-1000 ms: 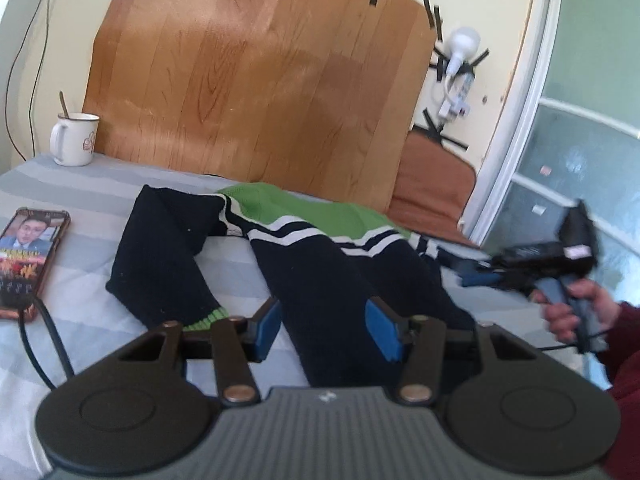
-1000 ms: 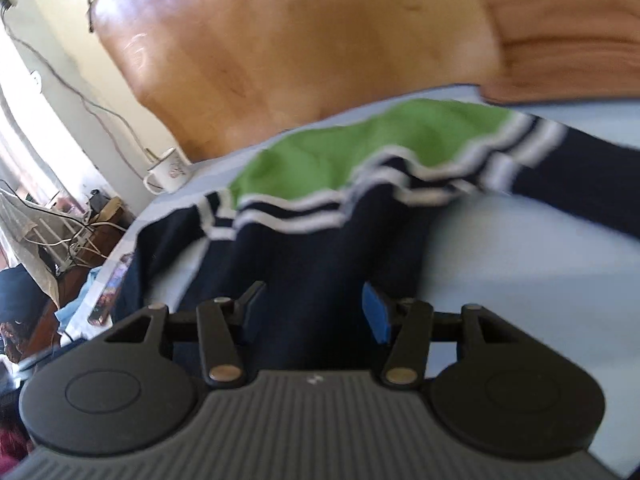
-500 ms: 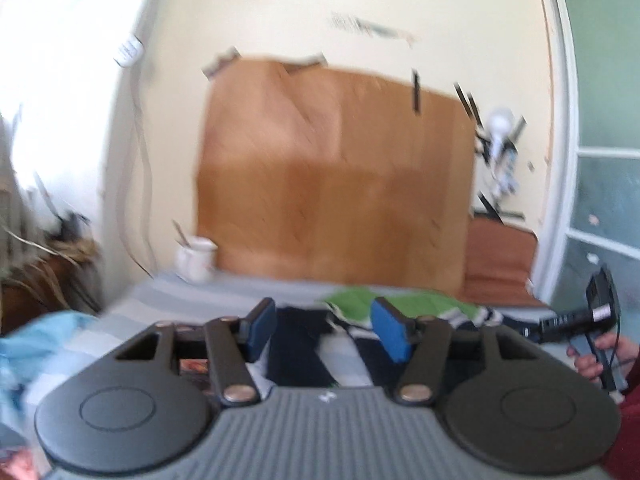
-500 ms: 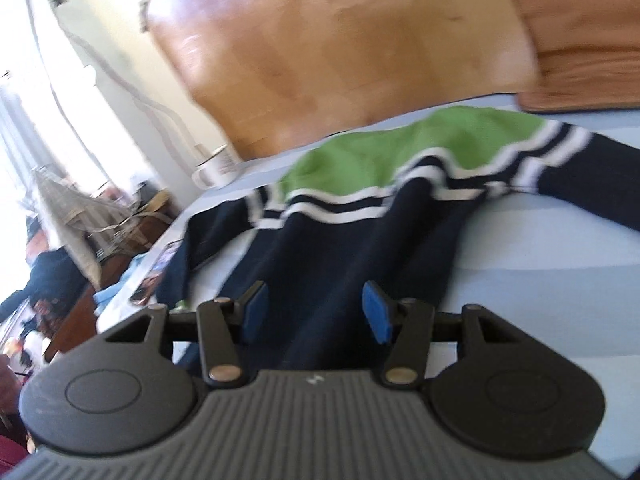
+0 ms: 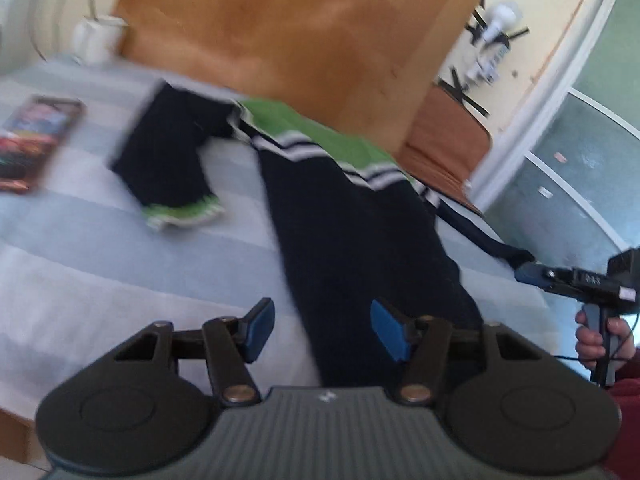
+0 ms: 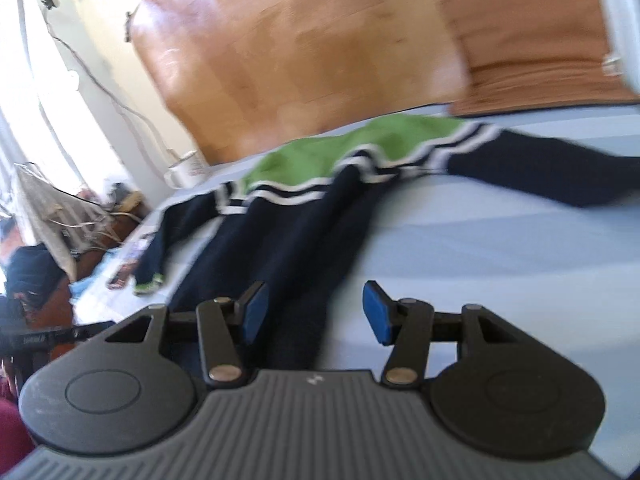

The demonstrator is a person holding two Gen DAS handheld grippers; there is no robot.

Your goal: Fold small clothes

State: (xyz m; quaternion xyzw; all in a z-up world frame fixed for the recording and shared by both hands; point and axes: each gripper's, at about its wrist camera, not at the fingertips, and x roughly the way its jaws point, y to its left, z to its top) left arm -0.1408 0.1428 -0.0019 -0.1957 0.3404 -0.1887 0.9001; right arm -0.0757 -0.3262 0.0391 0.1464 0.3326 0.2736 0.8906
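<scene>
A small navy sweater [image 5: 352,224] with a green yoke and white stripes lies spread on the striped blue bed sheet [image 5: 100,264]. Its left sleeve [image 5: 168,168] ends in a green cuff; its right sleeve [image 6: 552,172] stretches out to the right. My left gripper [image 5: 322,330] is open and empty, just above the sweater's lower hem. My right gripper [image 6: 316,314] is open and empty over the hem's right side; it also shows at the right edge of the left wrist view [image 5: 532,274], near the right sleeve's end.
A phone [image 5: 36,140] lies on the sheet at the left. A white mug [image 5: 98,38] stands at the back left against a wooden board [image 5: 288,32]. A brown cushion [image 6: 532,48] lies at the back right. Clutter and cables [image 6: 52,216] sit beyond the bed's left side.
My left gripper tipped up toward the wall and has come back down over the sweater's hem. My right gripper drew back and shifted right along the hem. Both stayed open.
</scene>
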